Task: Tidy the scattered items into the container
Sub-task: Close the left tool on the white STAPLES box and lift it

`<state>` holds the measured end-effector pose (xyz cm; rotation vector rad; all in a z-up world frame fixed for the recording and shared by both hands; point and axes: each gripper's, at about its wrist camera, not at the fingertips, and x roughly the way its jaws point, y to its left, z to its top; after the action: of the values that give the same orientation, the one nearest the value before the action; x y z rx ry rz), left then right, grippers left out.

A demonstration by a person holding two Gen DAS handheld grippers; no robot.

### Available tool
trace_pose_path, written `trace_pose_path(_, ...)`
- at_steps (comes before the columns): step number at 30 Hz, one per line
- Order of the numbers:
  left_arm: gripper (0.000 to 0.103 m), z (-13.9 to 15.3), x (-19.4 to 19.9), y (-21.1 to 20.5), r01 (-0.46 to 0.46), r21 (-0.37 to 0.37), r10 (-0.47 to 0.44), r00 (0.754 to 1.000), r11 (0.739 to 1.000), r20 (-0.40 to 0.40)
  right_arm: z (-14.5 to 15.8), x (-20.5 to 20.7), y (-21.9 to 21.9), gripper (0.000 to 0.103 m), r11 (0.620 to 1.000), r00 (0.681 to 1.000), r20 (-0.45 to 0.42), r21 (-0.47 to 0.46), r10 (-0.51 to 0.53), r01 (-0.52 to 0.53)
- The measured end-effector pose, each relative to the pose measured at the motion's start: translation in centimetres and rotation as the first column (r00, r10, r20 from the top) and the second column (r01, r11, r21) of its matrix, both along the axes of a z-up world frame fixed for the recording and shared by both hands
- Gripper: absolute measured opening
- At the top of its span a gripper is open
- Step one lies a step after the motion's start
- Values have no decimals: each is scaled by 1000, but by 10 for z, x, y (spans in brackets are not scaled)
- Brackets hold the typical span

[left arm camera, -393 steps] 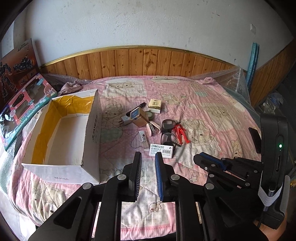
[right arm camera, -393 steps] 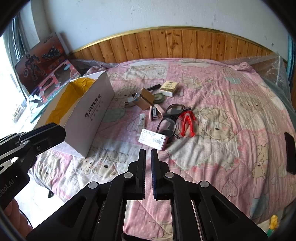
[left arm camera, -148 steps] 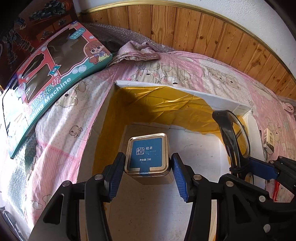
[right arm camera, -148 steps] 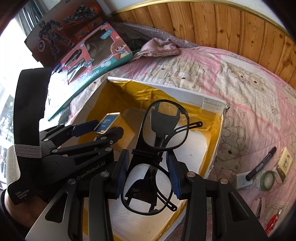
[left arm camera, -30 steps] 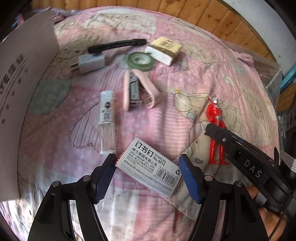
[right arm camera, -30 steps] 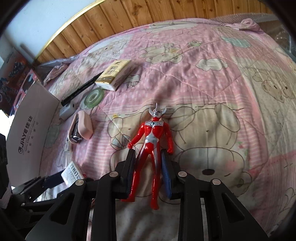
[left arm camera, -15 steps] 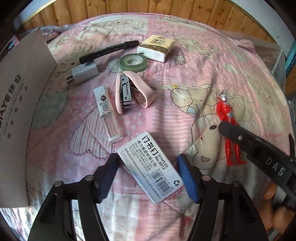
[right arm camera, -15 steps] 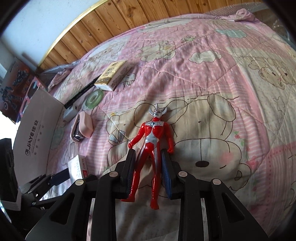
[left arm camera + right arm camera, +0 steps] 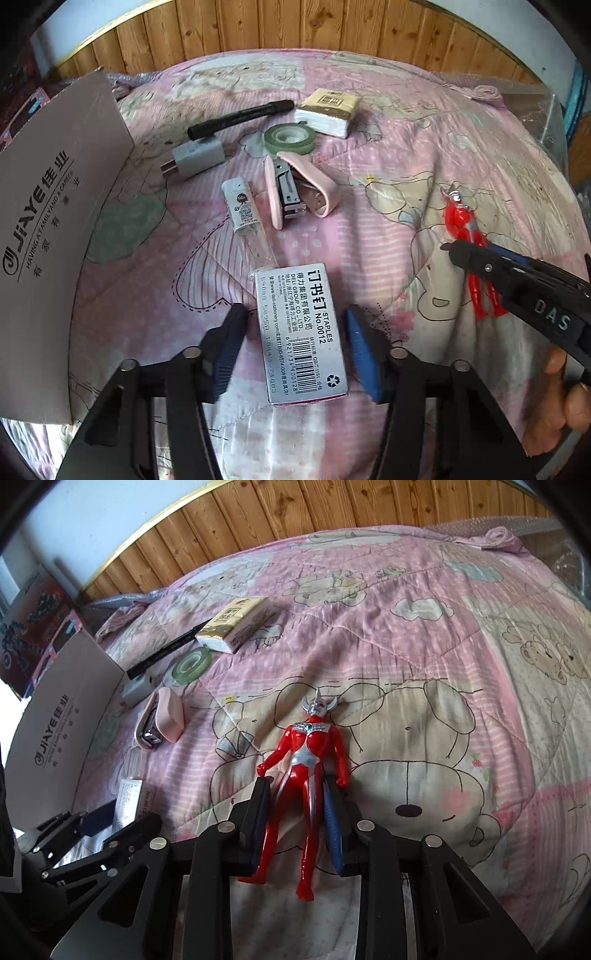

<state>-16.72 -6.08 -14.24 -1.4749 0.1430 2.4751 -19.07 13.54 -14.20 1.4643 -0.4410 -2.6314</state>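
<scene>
Red toy figure (image 9: 308,771) sits between your right gripper (image 9: 295,823) fingers, seemingly pinched, while the left gripper (image 9: 295,339) gapes around the staples box (image 9: 301,332), so close, then carry both to the cardboard box (image 9: 48,221).

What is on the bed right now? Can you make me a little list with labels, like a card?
surface: pink quilt
container: white cardboard box, at the left edge
left gripper: open, fingers either side of the staples box
right gripper: fingers close around the red toy figure's legs; grip not certain
other items: black marker, tissue pack, green tape roll, white charger plug, pink stapler, small clear bottle
</scene>
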Motion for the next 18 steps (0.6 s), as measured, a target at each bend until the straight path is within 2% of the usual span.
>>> trace_pose_path(4, 39, 2, -7, -5, 2, 63, -3, 1000, 998, 17, 3, 5, 8, 28, 997, 1000, 17, -71, -24, 26)
trace_pose_path(7, 39, 11, -6, 0, 16, 79, -16, 1000, 997, -1, 4, 12, 10, 28, 991, 999, 30, -126, -38, 42)
trace_pose_path(18, 39, 40, 9, 0, 37, 124, -40, 999, 992, 22, 30, 47, -3, 29, 988, 998, 18, -138, -61, 63)
